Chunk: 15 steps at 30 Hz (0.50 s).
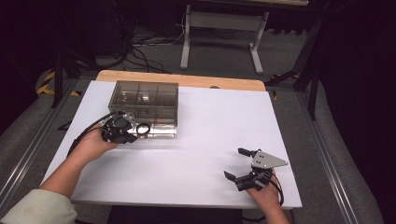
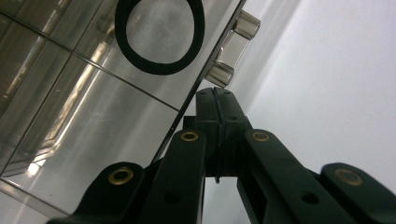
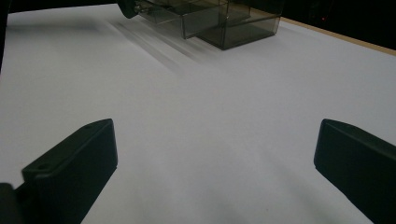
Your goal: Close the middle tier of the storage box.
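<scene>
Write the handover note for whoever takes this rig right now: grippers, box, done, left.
Left gripper: jaws shut, tips right below the clear handle on the drawer front; no grip on it visible.
Right gripper: open, empty, low over the white table, apart from the box.
Smoky clear drawer box: far left of the table; a black ring lies inside.
Done: one drawer looks slightly pulled out.
Left: probably opening it fully and fetching the ring.

In your high view the left tool covers the front of the smoky clear drawer box, so you cannot tell whether its tips touch the handle. In your left gripper view the box's walls and the black ring run off the top edge. In your right gripper view the box is cut by the top edge, and what lies in its drawers is too dim to make out.
</scene>
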{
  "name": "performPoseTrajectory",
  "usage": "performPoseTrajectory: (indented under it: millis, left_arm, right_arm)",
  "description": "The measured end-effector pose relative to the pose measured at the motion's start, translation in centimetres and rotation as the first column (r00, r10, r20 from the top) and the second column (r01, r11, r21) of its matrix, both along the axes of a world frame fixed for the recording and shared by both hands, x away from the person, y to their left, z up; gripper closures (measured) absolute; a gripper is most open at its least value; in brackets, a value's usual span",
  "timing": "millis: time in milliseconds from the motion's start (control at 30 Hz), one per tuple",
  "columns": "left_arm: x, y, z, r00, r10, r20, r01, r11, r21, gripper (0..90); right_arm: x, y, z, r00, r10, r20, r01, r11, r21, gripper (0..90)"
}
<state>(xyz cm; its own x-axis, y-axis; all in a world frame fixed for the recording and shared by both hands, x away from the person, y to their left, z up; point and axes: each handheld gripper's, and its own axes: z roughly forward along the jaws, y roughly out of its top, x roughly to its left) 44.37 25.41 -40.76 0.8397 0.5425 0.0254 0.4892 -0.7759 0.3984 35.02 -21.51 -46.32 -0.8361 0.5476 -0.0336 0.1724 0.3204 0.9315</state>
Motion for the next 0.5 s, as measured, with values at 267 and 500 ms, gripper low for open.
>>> performPoseTrajectory:
  millis: [267, 500]
  left_arm:
    - [0.66, -0.15, 0.31, 0.9994, 0.025, 0.024, -0.024, 0.9997, -0.004, 89.7]
    - [1.04, -0.05, 0.46, 0.9972, 0.057, 0.047, -0.057, 0.9983, -0.015, 89.7]
  right_arm:
    - [0.01, 0.0, 0.0, 1.0, 0.001, 0.002, -0.001, 1.0, 0.0, 0.0]
    - [0.01, 0.0, 0.0, 1.0, 0.002, 0.002, -0.002, 1.0, 0.0, 0.0]
